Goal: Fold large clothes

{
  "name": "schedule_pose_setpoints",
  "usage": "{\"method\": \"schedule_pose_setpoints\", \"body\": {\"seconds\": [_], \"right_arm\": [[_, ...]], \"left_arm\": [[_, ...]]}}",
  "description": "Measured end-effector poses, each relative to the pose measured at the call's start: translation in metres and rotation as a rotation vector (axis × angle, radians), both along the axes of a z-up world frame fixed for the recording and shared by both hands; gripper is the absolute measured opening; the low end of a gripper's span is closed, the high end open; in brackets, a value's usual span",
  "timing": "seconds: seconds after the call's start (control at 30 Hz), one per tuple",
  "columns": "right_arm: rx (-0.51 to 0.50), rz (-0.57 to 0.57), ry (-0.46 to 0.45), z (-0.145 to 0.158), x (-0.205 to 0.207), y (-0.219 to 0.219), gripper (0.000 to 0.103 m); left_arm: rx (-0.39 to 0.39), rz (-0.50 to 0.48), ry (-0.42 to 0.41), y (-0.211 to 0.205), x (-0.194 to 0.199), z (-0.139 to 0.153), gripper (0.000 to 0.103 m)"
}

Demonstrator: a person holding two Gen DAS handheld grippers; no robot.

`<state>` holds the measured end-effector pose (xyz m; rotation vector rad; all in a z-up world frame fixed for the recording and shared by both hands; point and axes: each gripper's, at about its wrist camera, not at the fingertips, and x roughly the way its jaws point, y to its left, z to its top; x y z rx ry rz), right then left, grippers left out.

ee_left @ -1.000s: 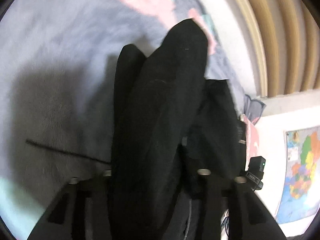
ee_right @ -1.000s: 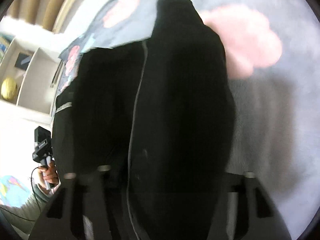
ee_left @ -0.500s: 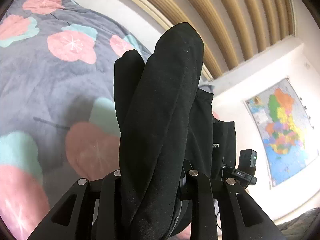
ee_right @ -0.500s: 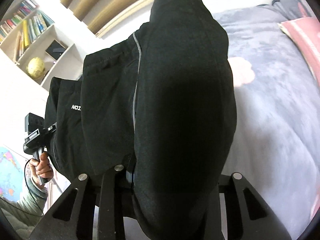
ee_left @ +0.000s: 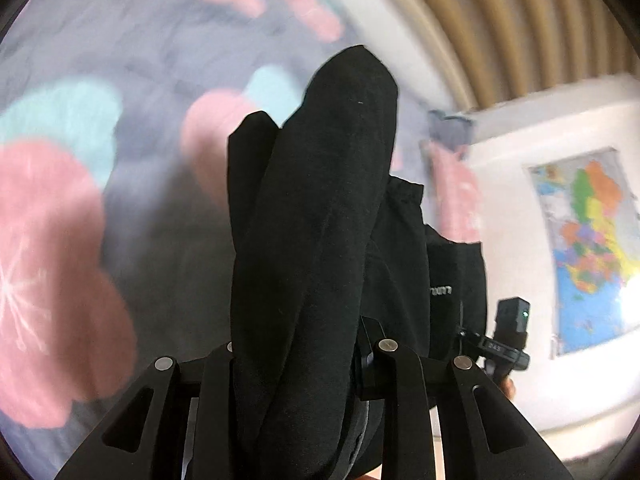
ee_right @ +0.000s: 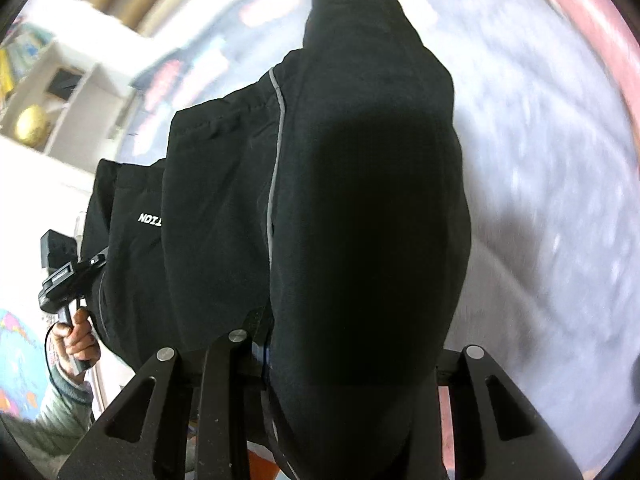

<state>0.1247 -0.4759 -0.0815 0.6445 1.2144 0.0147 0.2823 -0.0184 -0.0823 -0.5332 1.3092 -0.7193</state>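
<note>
A: Left gripper and right gripper – status?
B: Each clamped on a thick fold of the black fabric garment, held above the grey floral bedspread.
A: Clearance?
B: Bedspread open beyond the fold edges – white wall near its edge.

Black garment with grey piping, bunched, lifted above the floral bedspread

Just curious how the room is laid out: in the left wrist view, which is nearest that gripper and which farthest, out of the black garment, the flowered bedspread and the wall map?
1. Black garment: clamped in the left gripper, center.
2. Flowered bedspread: beneath, left.
3. Wall map: far right wall.
</note>
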Motion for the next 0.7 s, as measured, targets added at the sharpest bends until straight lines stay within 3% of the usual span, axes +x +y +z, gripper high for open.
{"method": "schedule_pose_setpoints", "body": {"seconds": [0.07, 0.13, 0.2, 0.27, 0.3, 0.37, 0.5, 0.6, 0.7], "right_arm": [[0.025, -0.083, 0.035, -0.024, -0.005, -0.018, 0.042], [0.092, -0.163, 0.057, -0.040, -0.015, -0.037, 0.055], [0.146, -0.232, 0.071, -0.052, -0.027, -0.055, 0.061], [0.198, -0.256, 0.063, -0.051, -0.042, -0.066, 0.061], [0.209, -0.266, 0.058, -0.047, -0.045, -0.067, 0.062], [0.161, -0.270, 0.054, -0.030, -0.060, -0.075, 0.068], [-0.005, -0.227, 0.004, 0.020, -0.075, -0.077, 0.068], [-0.103, -0.126, -0.054, 0.059, -0.063, -0.027, 0.069], [-0.200, -0.031, -0.042, 0.062, -0.030, 0.027, 0.070]], "left_arm": [[0.074, 0.075, 0.051, 0.010, 0.008, -0.033, 0.038], [0.076, 0.157, 0.164, 0.031, 0.019, -0.068, 0.047], [-0.042, 0.224, 0.310, 0.056, 0.024, -0.098, 0.052], [-0.166, 0.273, 0.409, 0.081, 0.024, -0.110, 0.052], [-0.165, 0.277, 0.400, 0.091, 0.024, -0.104, 0.052], [-0.083, 0.253, 0.308, 0.103, 0.022, -0.077, 0.052], [0.167, 0.193, 0.070, 0.104, 0.011, -0.002, 0.052], [0.211, 0.072, -0.070, 0.075, -0.007, 0.042, 0.052], [0.259, -0.079, -0.167, 0.019, -0.028, 0.053, 0.052]]}}
